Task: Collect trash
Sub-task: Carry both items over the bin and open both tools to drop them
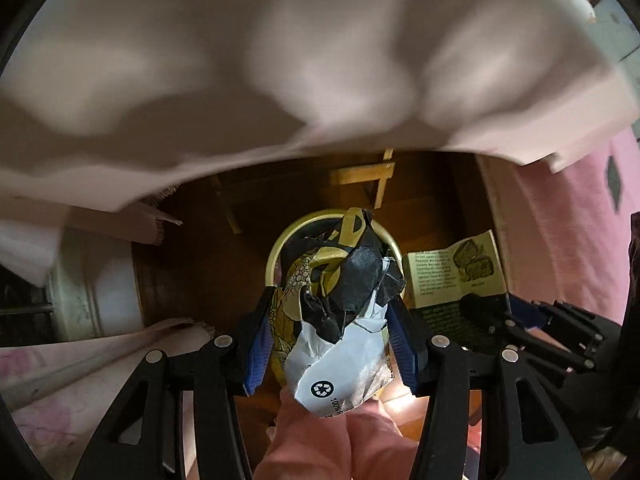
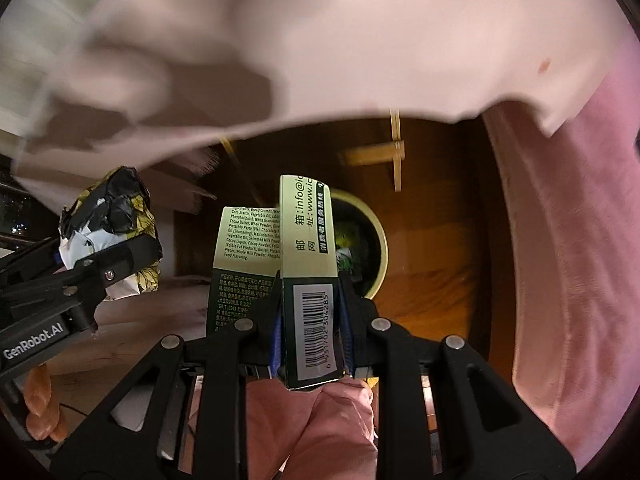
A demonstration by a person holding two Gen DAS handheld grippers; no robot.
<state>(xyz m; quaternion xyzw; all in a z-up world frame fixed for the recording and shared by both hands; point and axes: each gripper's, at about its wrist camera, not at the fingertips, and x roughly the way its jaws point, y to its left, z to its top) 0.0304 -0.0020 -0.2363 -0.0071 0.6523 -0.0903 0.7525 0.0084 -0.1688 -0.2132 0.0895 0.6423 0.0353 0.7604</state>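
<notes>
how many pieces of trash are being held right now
2. A crumpled paper wrapper sits in the left gripper, and a green carton in the right gripper. More may lie hidden in the bin.

**Dim, warm light with heavy motion blur up top**

Both of your wrist views are dim and amber-toned. The pale cloth [image 1: 280, 60] across the upper half is smeared by motion blur, with soft dark shadows over it. Closer in, the crumpled wrapper [image 1: 340, 312] and the printed box [image 2: 308, 280] are sharp enough that you can read the print. A small bright patch glows beneath the wrapper. Fisheye bending curves everything outward, and black vignette closes the corners.
</notes>
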